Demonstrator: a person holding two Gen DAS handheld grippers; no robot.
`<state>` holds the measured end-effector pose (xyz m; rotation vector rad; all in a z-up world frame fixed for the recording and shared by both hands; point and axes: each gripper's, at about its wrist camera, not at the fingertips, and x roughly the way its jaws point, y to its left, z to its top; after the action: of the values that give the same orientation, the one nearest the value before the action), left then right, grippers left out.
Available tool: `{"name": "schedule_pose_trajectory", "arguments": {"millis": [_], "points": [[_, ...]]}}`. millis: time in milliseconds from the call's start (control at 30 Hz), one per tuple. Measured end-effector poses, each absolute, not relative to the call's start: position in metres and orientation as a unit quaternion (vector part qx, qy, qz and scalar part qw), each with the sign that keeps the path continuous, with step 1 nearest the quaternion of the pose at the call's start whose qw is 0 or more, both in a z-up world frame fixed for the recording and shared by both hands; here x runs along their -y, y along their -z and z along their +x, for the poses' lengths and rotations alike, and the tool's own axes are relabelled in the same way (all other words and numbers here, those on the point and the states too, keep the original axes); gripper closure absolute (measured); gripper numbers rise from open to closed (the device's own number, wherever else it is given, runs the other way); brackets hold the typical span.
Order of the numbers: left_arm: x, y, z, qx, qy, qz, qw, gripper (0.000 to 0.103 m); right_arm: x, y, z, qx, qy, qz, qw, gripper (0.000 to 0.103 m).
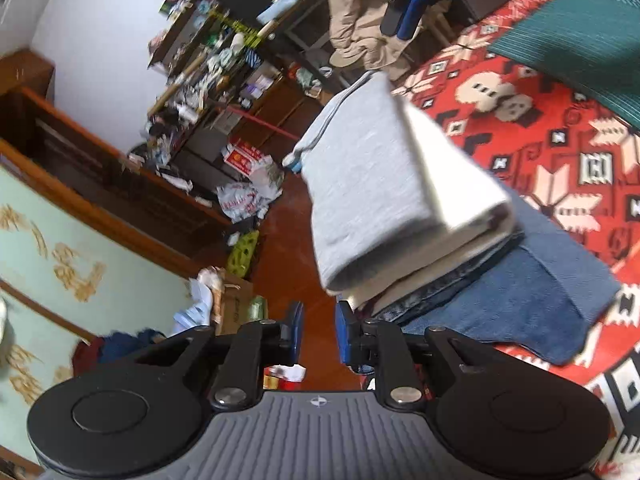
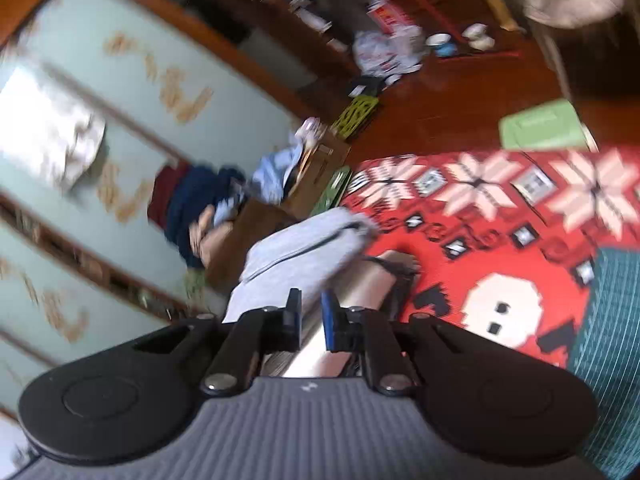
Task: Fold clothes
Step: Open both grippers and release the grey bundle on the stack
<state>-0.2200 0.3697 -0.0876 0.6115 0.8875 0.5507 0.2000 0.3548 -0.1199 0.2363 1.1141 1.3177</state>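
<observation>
A folded light grey garment (image 1: pixel 372 184) lies on top of a pile with a white layer and folded blue jeans (image 1: pixel 520 300) on a red patterned blanket (image 1: pixel 560 152). My left gripper (image 1: pixel 319 330) is open with a narrow gap, empty, just short of the pile's near edge. In the right wrist view the grey garment (image 2: pixel 304 252) lies just ahead of my right gripper (image 2: pixel 311 320), whose jaws stand slightly apart with nothing clearly between them. The right gripper also shows far off in the left wrist view (image 1: pixel 404 12). The right view is blurred.
A dark green folded cloth (image 1: pixel 580 36) lies on the blanket's far side, also in the right wrist view (image 2: pixel 612 352). Cluttered shelves (image 1: pixel 216 60), bags and boxes stand on the wooden floor (image 1: pixel 296 256). A wardrobe with pale green doors (image 2: pixel 100 140) is at left. A beige garment (image 1: pixel 356 12) hangs behind.
</observation>
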Motion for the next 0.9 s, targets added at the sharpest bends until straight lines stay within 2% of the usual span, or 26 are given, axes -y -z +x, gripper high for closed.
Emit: {"name": "schedule_pose_trajectory", "arguments": {"millis": [200,267,367,500,600,800,900], "points": [[-0.401,0.087,-0.220,-0.393,-0.235,0.198,0.867,0.084,-0.401,0.066,0.170,-0.465,-0.608,-0.029,0.643,0.085],[-0.408,0.087,-0.219,-0.384,-0.235,0.182,0.874,0.084,-0.422,0.050,0.159,-0.447,-0.615,-0.086,0.644,0.079],[-0.416,0.085,-0.224,-0.363,-0.220,0.143,0.894,0.084,-0.459,0.028,0.137,-0.409,-0.622,-0.183,0.642,0.080],[-0.418,0.085,-0.226,-0.342,-0.208,0.139,0.906,0.080,-0.512,0.009,0.103,-0.377,-0.620,-0.290,0.624,0.080],[-0.420,0.086,-0.223,-0.339,-0.202,0.137,0.909,0.080,-0.548,0.008,0.082,-0.359,-0.607,-0.353,0.615,0.081],[-0.424,0.089,-0.222,-0.342,-0.182,0.128,0.913,0.098,-0.585,0.025,0.070,-0.376,-0.567,-0.394,0.618,0.081],[-0.425,0.089,-0.223,-0.336,-0.174,0.132,0.916,0.100,-0.591,0.033,0.066,-0.371,-0.563,-0.412,0.613,0.076]]}}
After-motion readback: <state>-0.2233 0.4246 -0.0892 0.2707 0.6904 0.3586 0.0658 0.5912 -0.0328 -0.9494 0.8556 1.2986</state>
